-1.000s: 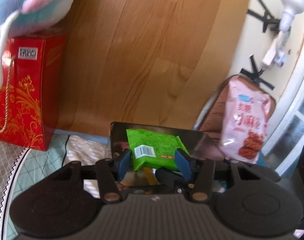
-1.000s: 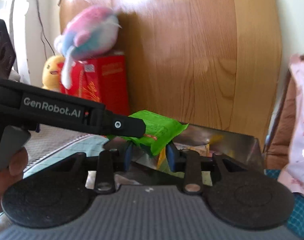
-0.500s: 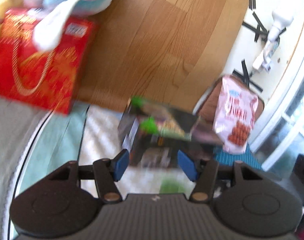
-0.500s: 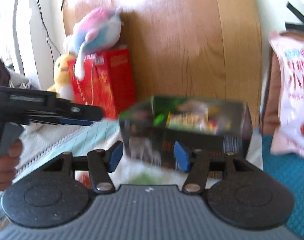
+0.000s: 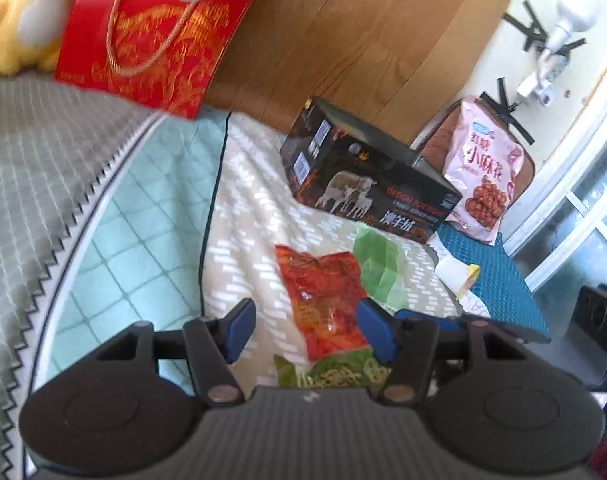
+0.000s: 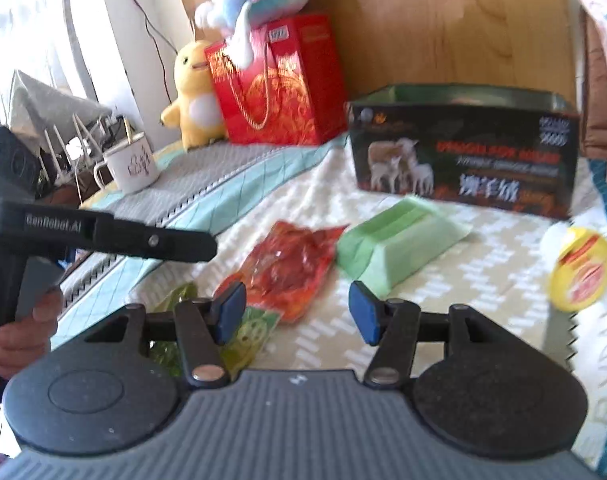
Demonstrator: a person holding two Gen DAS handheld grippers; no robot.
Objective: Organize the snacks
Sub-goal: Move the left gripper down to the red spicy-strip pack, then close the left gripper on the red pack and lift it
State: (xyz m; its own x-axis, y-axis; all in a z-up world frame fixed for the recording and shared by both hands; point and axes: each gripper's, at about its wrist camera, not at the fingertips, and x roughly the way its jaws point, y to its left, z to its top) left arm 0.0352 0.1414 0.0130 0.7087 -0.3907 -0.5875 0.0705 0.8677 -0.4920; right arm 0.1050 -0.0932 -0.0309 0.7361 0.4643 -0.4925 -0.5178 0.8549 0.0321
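Observation:
An open black box with sheep printed on it [image 5: 367, 184] [image 6: 463, 152] stands on the patterned cloth. In front of it lie a red snack packet [image 5: 323, 296] [image 6: 287, 264], a pale green packet [image 5: 377, 266] [image 6: 395, 240] and a green-yellow packet [image 5: 335, 372] [image 6: 247, 332]. My left gripper [image 5: 307, 330] is open and empty, low over the red packet. My right gripper [image 6: 295, 312] is open and empty, just before the red packet. A yellow round snack [image 6: 581, 270] lies at the right.
A pink snack bag [image 5: 483, 176] leans behind the box at the right. A red gift bag [image 6: 275, 84] with plush toys stands at the back left against a wooden board. A white mug [image 6: 129, 166] stands at the left. The left tool's handle [image 6: 103, 236] reaches in from the left.
Both grippers let go of the bright green packet over the box, opened, and pulled back and down toward the packets on the cloth.

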